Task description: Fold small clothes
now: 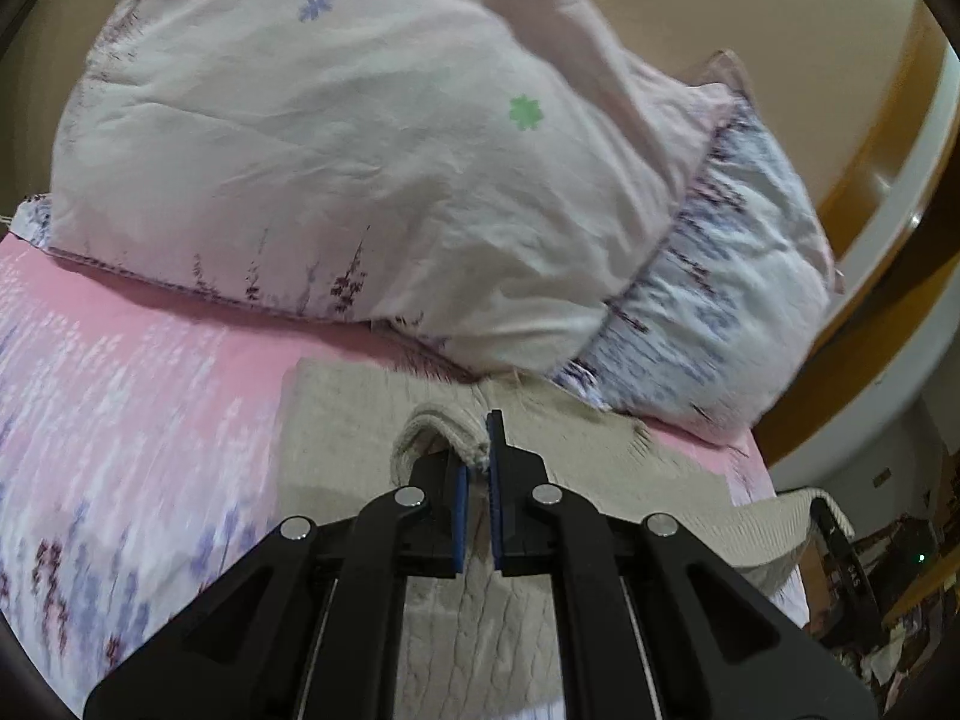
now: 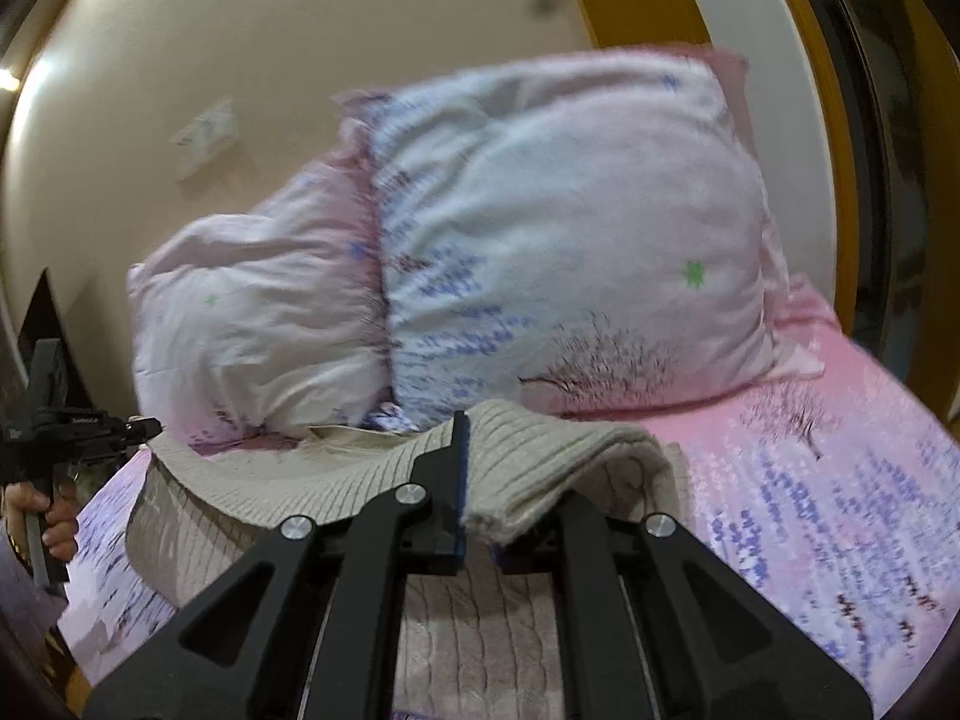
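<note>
Left wrist view shows the left gripper [image 1: 477, 468] with its jaws clamped on a ribbed hem corner of a beige knit sweater [image 1: 480, 648], which lies on the bed low in the frame, just in front of the pillows. That pinched edge curls up over the blue pads, lifted off the rest of the garment. At the right edge of this frame the far corner of the hem rises too, carried by the other tool.

Right wrist view has the right gripper [image 2: 474, 480] with jaws pressed together on the other hem corner, the ribbed fabric draping over its right finger in a thick fold. Between the two tools the knit edge sags in a curve across the lower left of the frame, above the sweater's cable-knit body, which stays flat on the pink floral bedsheet [image 2: 840, 480]. A hand [image 2: 42, 516] on the other tool's handle shows at the far left. Two floral pillows [image 2: 570, 252] fill the upper middle, touching or nearly touching the garment's far end.

By my reading, the first fold is under way: both corners are gripped and raised, but the hem has not been laid down onto the body. Setting that fold flat, and any further folds, remain, and no finished pile is visible
</note>
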Demonstrator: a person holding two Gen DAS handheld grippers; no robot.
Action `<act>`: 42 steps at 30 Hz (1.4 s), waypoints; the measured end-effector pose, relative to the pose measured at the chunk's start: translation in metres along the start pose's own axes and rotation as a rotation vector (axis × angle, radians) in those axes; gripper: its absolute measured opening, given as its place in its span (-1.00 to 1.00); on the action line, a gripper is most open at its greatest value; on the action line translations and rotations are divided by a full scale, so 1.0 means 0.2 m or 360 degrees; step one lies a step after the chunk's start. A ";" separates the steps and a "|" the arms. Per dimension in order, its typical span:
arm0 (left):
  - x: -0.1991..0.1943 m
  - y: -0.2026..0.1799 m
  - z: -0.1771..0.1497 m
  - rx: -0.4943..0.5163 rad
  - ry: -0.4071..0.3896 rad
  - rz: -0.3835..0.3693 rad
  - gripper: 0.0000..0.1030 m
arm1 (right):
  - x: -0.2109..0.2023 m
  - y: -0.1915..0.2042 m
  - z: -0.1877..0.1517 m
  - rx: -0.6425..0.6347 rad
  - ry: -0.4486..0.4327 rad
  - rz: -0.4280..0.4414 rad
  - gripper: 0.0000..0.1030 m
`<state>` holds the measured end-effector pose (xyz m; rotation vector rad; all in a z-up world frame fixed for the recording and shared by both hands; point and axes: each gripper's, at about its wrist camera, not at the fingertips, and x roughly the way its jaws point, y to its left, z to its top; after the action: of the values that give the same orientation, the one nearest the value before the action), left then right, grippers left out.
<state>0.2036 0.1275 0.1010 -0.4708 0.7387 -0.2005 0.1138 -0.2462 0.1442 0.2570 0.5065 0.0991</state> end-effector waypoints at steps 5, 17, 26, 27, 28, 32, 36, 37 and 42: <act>0.18 0.04 0.03 -0.0030 0.0054 0.0040 -0.91 | 0.23 -0.10 0.00 0.0160 0.0138 -0.0047 -0.90; 0.44 0.18 0.06 -0.0143 0.0108 0.0084 -0.91 | 0.54 -0.23 -0.01 0.0399 0.0287 -0.0040 -0.89; 0.55 0.23 0.06 -0.0195 0.0164 0.0127 -0.91 | 0.70 -0.31 -0.08 0.0564 0.0451 -0.0092 -0.65; 0.56 0.23 0.05 -0.0202 0.0174 0.0134 -0.91 | 0.71 -0.32 -0.08 0.0582 0.0466 -0.0102 -0.40; 0.57 0.23 0.05 -0.0206 0.0185 0.0142 -0.91 | 0.72 -0.32 -0.08 0.0589 0.0476 -0.0112 -0.09; 0.61 0.22 0.04 -0.0214 0.0227 0.0146 -0.91 | 0.75 -0.30 -0.07 0.0558 0.0535 -0.0097 0.25; 0.56 0.21 0.07 -0.0235 0.0268 0.0076 -0.58 | 0.68 -0.31 -0.03 0.0547 0.0472 -0.0105 0.25; 0.52 0.21 0.08 -0.0233 0.0263 0.0063 -0.39 | 0.65 -0.33 -0.01 0.0535 0.0442 -0.0121 0.25; 0.35 0.29 0.13 -0.0123 0.0226 0.0119 0.14 | 0.66 -0.46 0.05 0.0528 0.0565 -0.0158 0.25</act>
<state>0.2730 0.1625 0.0470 -0.5049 0.9042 -0.1365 0.2371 -0.3156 0.0658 0.5428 0.8892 -0.0389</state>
